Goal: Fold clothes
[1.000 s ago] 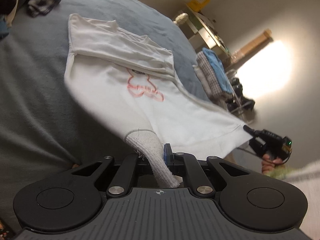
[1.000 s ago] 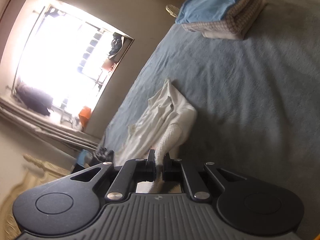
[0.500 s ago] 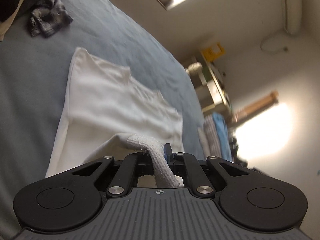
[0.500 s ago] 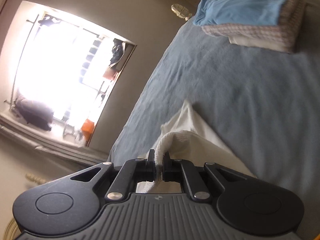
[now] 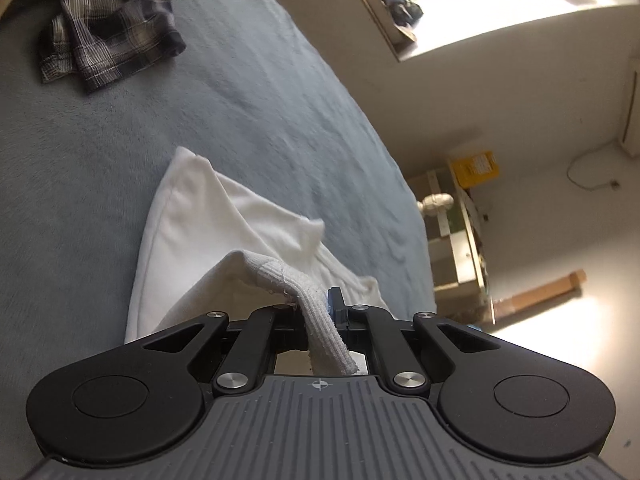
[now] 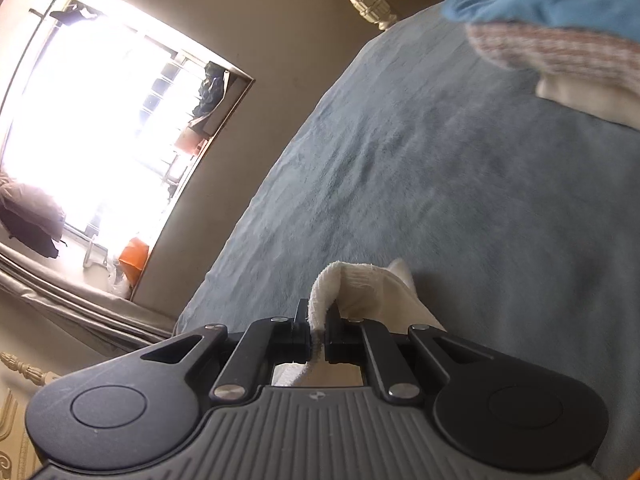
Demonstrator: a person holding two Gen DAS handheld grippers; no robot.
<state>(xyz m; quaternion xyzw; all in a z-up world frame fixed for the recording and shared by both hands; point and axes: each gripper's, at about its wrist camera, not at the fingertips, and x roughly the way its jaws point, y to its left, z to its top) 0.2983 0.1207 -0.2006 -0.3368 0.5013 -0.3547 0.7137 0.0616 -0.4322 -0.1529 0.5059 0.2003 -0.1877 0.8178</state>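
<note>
White shirt (image 5: 208, 240) trails ahead of both grippers on the bed (image 5: 80, 160); left gripper (image 5: 316, 312) and right gripper (image 6: 318, 320) each pinch a ribbed hem corner, fold running crosswise between them.

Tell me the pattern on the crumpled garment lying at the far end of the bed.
Dark plaid garment, grey and black with pale lines; clearest in the left wrist view.

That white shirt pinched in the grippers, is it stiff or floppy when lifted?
Probably floppy: the white shirt droops and creases from the left gripper. Likely light, since the right gripper holds it by a thin ribbed edge. It may sag mid-carry.
</note>
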